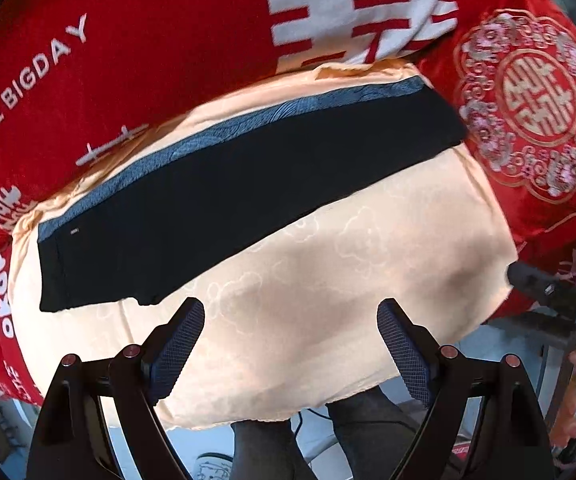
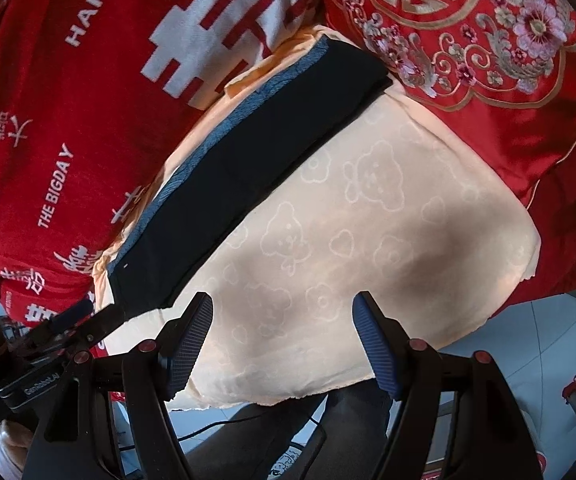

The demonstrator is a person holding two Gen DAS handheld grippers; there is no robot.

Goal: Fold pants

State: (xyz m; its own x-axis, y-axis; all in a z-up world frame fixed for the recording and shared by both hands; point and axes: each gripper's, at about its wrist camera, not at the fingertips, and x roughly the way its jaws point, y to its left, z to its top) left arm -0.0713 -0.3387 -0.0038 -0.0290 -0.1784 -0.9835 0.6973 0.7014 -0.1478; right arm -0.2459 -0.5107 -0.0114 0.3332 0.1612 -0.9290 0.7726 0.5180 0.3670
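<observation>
Black pants (image 1: 228, 184) with a grey-blue inner strip along the far edge lie flat in a long band on a peach blanket (image 1: 327, 280). They also show in the right wrist view (image 2: 248, 160). My left gripper (image 1: 291, 320) is open and empty, held above the blanket just near of the pants. My right gripper (image 2: 284, 312) is open and empty, above the blanket near the pants' near end. In the left wrist view the right gripper (image 1: 547, 288) enters at the right edge. In the right wrist view the left gripper (image 2: 68, 320) shows at the lower left.
A red bedspread (image 1: 108, 60) with white lettering lies behind the pants. A red embroidered cushion (image 1: 535, 104) sits at the pants' far right end. The blanket's near edge (image 1: 288, 412) hangs over the bed side; the person's legs (image 1: 359, 432) and floor are below.
</observation>
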